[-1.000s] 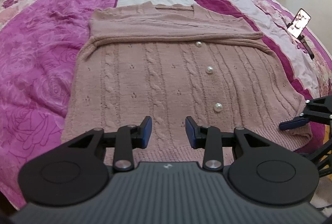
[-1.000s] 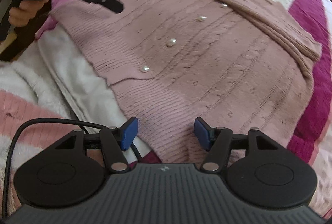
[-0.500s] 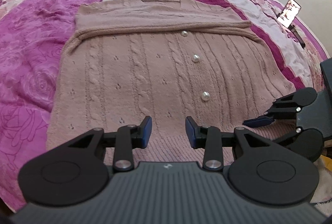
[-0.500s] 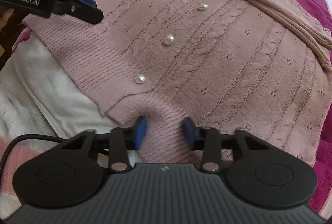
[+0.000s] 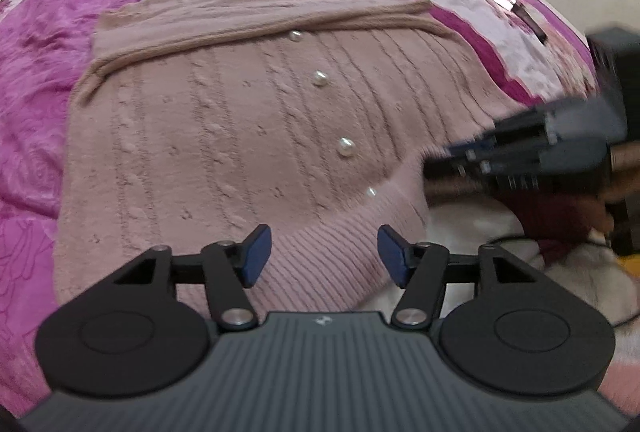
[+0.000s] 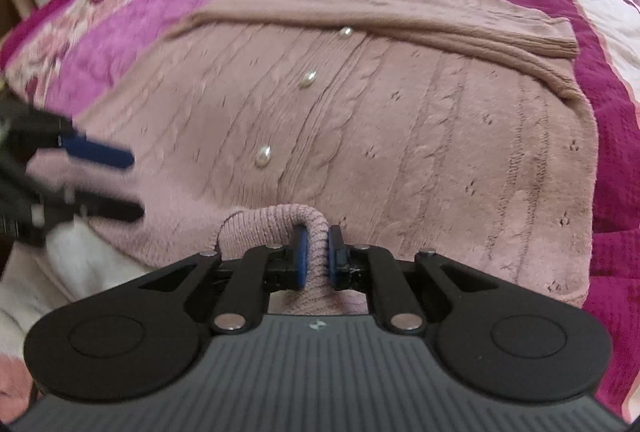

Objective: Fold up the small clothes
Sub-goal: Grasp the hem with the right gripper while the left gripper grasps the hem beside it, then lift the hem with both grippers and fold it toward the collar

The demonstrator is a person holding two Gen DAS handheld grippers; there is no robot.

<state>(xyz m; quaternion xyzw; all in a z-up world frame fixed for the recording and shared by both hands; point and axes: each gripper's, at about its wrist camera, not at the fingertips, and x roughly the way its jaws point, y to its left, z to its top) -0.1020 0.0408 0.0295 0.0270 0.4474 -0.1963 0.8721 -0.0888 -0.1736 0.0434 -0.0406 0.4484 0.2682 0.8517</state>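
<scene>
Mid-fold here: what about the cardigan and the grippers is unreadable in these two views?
- Left wrist view: right gripper is motion-blurred, so its grip is unclear there.
- Right wrist view: cardigan hem beneath the right gripper is hidden by the gripper body.
- Right wrist view: left gripper is blurred and cut off by the left edge.

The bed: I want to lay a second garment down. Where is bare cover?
Bare purple-and-white quilted bedspread lies left of the pink cable-knit cardigan and beyond its collar. The near hem is crowded: right gripper pinches it, left gripper open beside.
</scene>
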